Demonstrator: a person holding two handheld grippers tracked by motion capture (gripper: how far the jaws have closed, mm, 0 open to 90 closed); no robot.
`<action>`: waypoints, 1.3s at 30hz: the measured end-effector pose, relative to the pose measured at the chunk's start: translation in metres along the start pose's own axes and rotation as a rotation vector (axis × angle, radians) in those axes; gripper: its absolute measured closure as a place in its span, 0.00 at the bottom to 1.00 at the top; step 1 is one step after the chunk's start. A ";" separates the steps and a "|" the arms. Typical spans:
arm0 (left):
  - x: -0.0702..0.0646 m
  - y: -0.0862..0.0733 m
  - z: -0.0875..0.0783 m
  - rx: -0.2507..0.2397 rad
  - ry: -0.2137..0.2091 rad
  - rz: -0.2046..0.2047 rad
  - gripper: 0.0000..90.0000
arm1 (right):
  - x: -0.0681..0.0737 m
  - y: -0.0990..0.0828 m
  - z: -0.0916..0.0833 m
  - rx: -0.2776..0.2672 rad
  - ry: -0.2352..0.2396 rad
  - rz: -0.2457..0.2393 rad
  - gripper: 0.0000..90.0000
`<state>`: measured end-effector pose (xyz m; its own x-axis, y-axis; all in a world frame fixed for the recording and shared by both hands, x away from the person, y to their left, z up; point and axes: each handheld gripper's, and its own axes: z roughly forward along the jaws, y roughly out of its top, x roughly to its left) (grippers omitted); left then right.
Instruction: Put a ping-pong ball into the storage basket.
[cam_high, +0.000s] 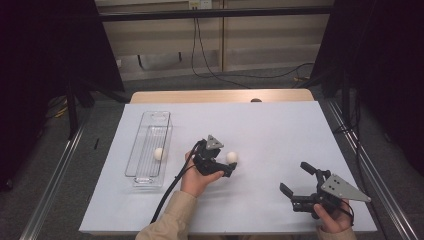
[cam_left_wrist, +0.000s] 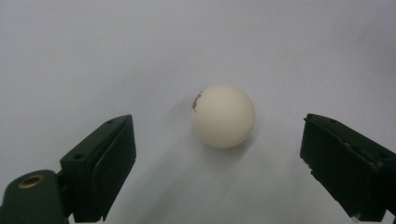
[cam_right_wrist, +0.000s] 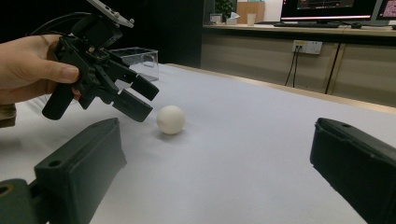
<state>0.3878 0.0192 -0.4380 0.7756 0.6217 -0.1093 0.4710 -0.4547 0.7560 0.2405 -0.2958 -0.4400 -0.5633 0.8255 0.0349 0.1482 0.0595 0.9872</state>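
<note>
handling: small white round plastic ball (cam_left_wrist: 223, 115), likely very light, hollow, stiff shell; smooth and rolls at a nudge, may squirt out if pinched off-centre
grip point: across its widest part, one pad each side, jaws centred on ball before closing; gentle squeeze should do
look: off-white, matte, plain sphere; small dark smudge on upper left side in left gripper view
ball place: on white sheet-covered surface (cam_high: 280, 130), mid-table, right of clear plastic rectangular bin (cam_high: 150, 149), touching nothing; just ahead of left jaw tips
left hand-held gripper (cam_left_wrist: 219, 163): jaws spread wide, nothing pinched; ball sits just beyond the tips, between their lines, slightly right of centre; pads (cam_left_wrist: 109, 175) not touching it
left hand (cam_high: 194, 181): holds gripper low over surface, pointed right toward ball
right hand-held gripper (cam_high: 296, 181): jaws apart, empty, near right part of surface, well apart from ball
bin contents: second white ball (cam_high: 159, 154) inside, near its middle
step judged: about to close on loose ball, probably bound for bin
risk: ball rolls away if one pad lands first
</note>
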 end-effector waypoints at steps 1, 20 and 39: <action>0.000 0.000 0.000 0.004 0.001 0.002 0.12 | 0.000 0.000 0.000 0.000 0.000 0.000 0.02; -0.001 0.000 0.007 0.013 0.012 0.006 0.12 | 0.000 0.000 0.000 0.000 0.001 0.000 0.02; -0.001 0.000 0.015 0.020 0.009 0.004 0.12 | 0.000 0.000 0.000 -0.001 0.000 0.002 0.02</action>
<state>0.3931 0.0090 -0.4476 0.7737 0.6255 -0.1006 0.4764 -0.4696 0.7433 0.2403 -0.2960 -0.4399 -0.5633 0.8255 0.0365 0.1481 0.0574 0.9873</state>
